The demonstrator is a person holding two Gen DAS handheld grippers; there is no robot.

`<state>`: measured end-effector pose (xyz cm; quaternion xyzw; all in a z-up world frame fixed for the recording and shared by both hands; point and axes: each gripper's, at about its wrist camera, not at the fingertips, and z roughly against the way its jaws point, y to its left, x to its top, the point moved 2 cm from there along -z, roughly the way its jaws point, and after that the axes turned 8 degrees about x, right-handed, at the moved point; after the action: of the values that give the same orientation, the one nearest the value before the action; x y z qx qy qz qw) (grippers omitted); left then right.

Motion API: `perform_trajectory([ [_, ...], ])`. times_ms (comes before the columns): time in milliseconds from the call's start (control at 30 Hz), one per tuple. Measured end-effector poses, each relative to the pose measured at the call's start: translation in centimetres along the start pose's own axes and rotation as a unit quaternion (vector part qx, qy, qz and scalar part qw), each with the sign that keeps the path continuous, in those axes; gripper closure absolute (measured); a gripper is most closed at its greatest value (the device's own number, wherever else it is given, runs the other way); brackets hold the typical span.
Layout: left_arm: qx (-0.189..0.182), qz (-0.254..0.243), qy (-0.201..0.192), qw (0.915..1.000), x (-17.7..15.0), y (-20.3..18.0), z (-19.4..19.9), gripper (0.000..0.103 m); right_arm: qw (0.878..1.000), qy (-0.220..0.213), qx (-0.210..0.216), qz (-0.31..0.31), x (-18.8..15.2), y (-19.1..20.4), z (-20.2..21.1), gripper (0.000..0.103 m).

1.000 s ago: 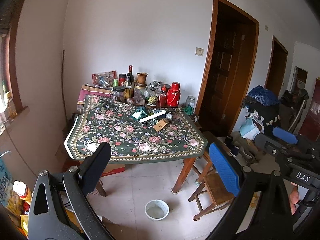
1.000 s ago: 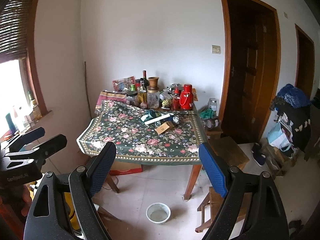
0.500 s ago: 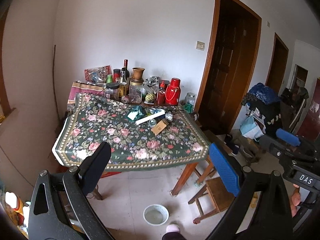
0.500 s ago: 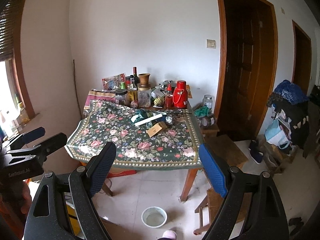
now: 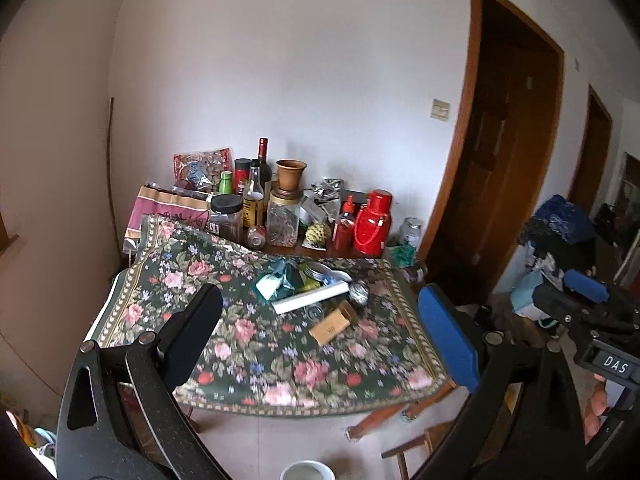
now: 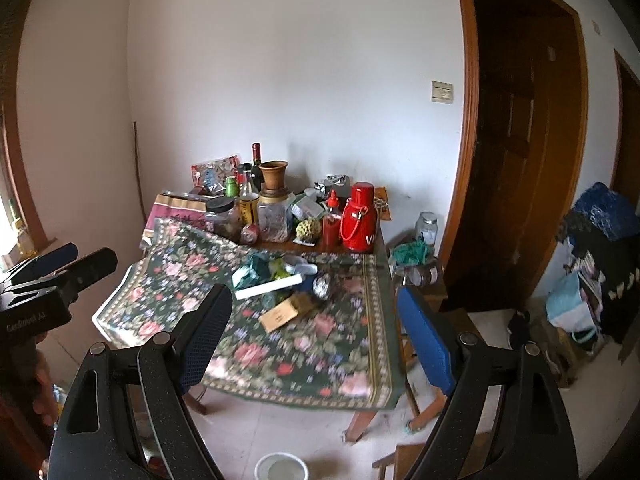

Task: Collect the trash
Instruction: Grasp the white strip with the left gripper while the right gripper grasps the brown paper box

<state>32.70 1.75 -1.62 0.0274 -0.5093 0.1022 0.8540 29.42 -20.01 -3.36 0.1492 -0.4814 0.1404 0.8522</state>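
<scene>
Cardboard tan box point(image 5: 333, 323) ahead of both wide-open, empty grippers (left gripper point(image 5: 320, 340), right gripper point(image 6: 316, 336)) could be mis-grabbed amid crumpled teal wrapper point(image 5: 280, 278) clutter.

A: Where's the trash?

B: Centre of the frame, on the floral counter point(image 5: 256, 364). A crumpled teal wrapper point(image 5: 280, 278) lies beside a long white box point(image 5: 311, 303) set slantwise.

A: Anything else?

B: A small brown carton point(image 5: 333, 324) lies flat just below the box, and a crumpled foil ball point(image 5: 359, 293) sits at the box's right end.
</scene>
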Motion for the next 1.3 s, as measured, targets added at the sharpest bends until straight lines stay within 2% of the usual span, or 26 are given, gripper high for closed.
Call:
perform_trajectory([
  [167, -0.011, -0.018, 0.029, 0.9994, 1.2, 0.3, -6.3, 0.004, 0.999, 0.028, -0.002, -0.018, 1.2, -1.5, -5.0, 0.021],
  [267, -0.024, -0.029, 0.029, 0.9989, 1.9, 1.0, -9.8, 0.004, 0.998, 0.049, -0.009, -0.032, 1.5, -1.9, -8.2, 0.021],
  [567, -0.059, -0.097, 0.075, 0.9907, 3.8, 3.0, -22.6, 0.004, 0.984, 0.115, -0.069, -0.118, 1.6, -2.2, -18.5, 0.021],
  [767, -0.095, -0.177, 0.132, 0.9708, 1.0, 2.8, -29.5, 0.006, 0.968, 0.164, -0.094, -0.165, 0.3, -2.4, -23.8, 0.021],
  [900, -0.123, -0.208, 0.184, 0.9527, -1.9, 2.2, -33.3, 0.022, 0.954, 0.200, -0.099, -0.202, -1.3, -3.0, -26.7, 0.021],
  [1033, -0.146, -0.237, 0.220, 0.9349, -4.5, 1.3, -36.1, 0.033, 0.936, 0.229, -0.103, -0.246, -3.3, -3.6, -29.2, 0.021],
  [1167, -0.171, -0.279, 0.233, 0.9159, -6.7, 0.3, -37.7, 0.036, 0.920, 0.248, -0.084, -0.292, -5.1, -4.0, -31.1, 0.026],
  [1300, -0.178, -0.320, 0.237, 0.8999, -8.4, -0.6, -38.8, 0.036, 0.906, 0.261, -0.067, -0.326, -6.4, -4.1, -33.0, 0.034],
])
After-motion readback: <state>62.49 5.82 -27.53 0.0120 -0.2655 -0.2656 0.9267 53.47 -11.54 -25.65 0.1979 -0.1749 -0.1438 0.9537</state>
